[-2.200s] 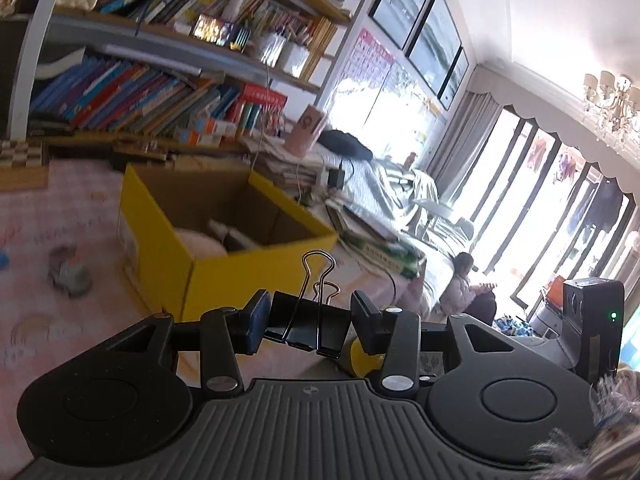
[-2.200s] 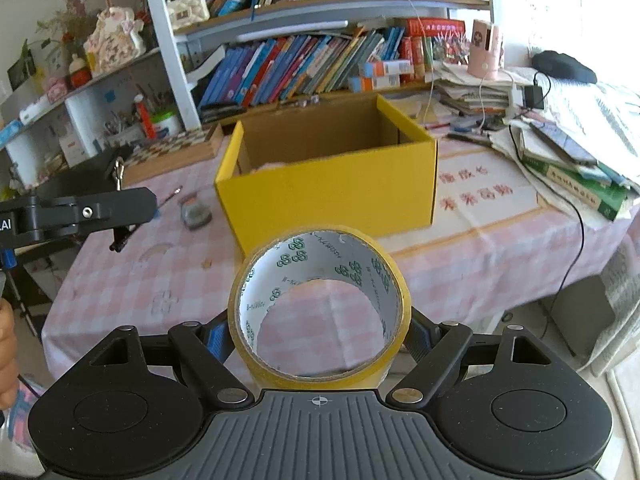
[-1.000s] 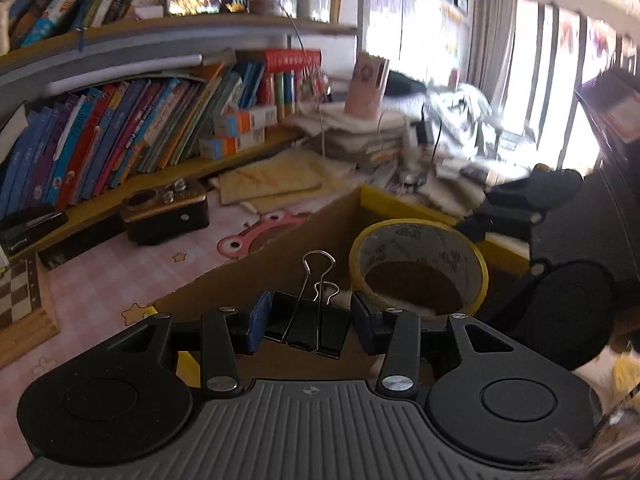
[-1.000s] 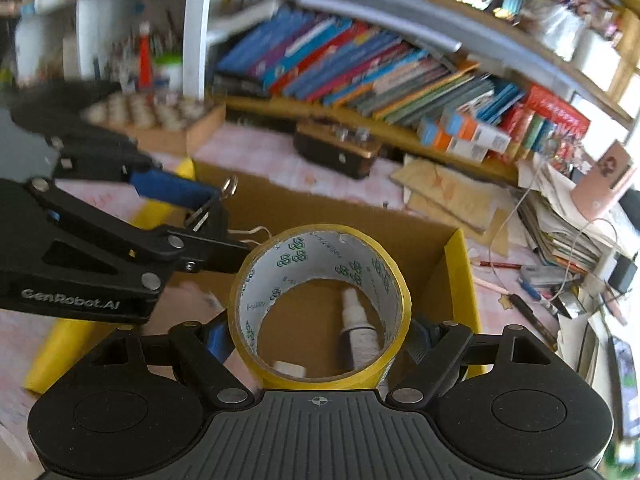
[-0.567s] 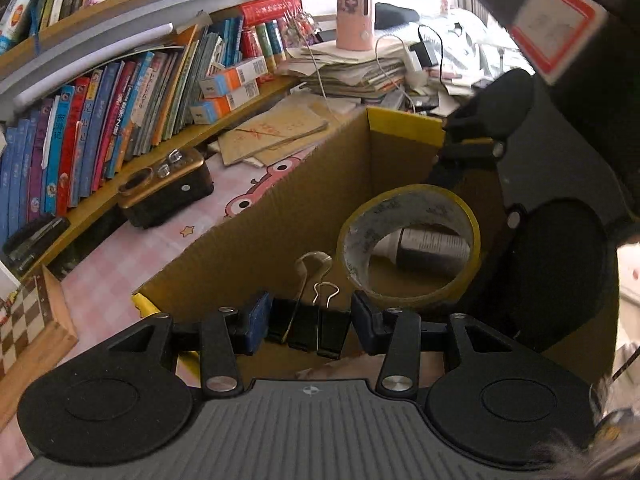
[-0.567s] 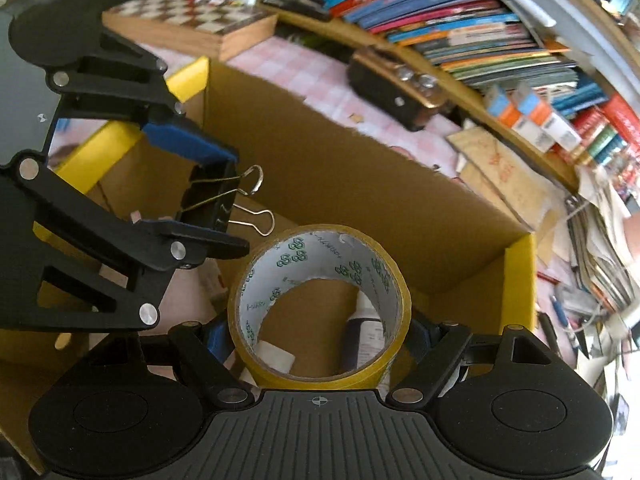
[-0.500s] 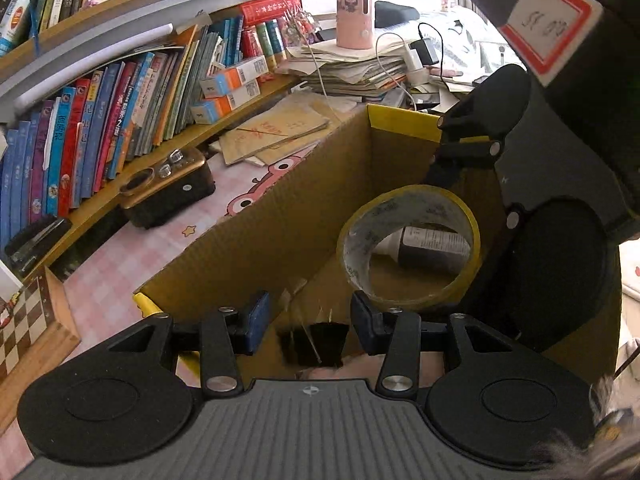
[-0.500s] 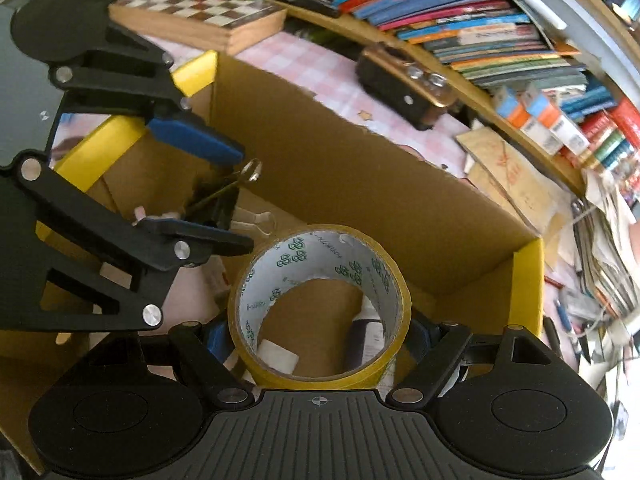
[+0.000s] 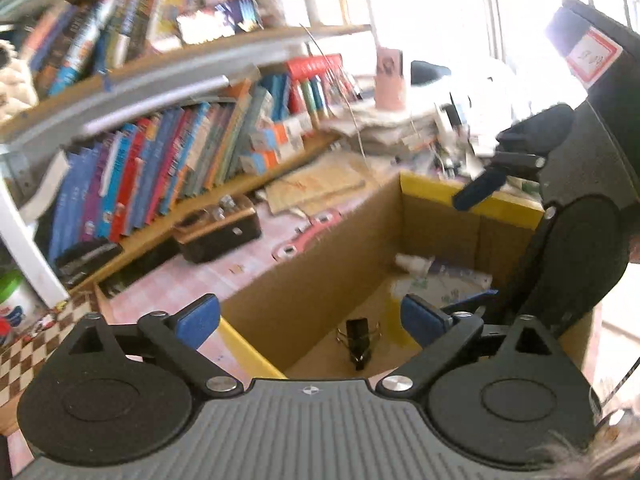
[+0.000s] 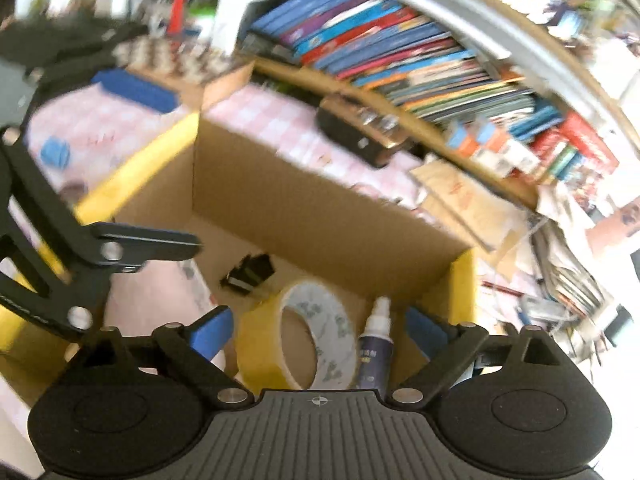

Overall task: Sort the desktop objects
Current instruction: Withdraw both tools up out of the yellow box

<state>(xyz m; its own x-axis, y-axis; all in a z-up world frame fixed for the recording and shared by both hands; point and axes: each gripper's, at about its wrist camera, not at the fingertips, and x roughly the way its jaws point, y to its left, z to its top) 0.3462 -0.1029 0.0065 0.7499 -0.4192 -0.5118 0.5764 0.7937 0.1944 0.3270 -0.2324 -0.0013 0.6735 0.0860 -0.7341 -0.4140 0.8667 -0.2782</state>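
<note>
Left tool (image 9: pixel 310 318): jaws opening, blue pads (image 9: pixel 199 320) spread wide, nothing between them. It hangs over the near corner of the yellow cardboard box (image 9: pixel 436 186). The black binder clip (image 9: pixel 359 334) lies loose on the box floor, just below the gap between the pads, touching neither. In the right wrist view the same clip (image 10: pixel 250 272) sits near the box's back wall, left of the tape.

Right tool (image 10: pixel 320 334): jaws also opening, pads apart, gripping nothing. The yellow tape roll (image 10: pixel 298 336) stands on edge on the box floor, tilted, between the 2 pads but clear of both. A small spray bottle (image 10: pixel 374 346) with a white cap lies just beside the roll on its right, touching or nearly so; blur hides which.

The box sits on a worktop (image 9: pixel 208 276) with a pink checked cloth. Behind it a dark brown radio-like case (image 9: pixel 218 234), then a shelf with a row of books (image 9: pixel 160 172). Both views motion-blurred.
</note>
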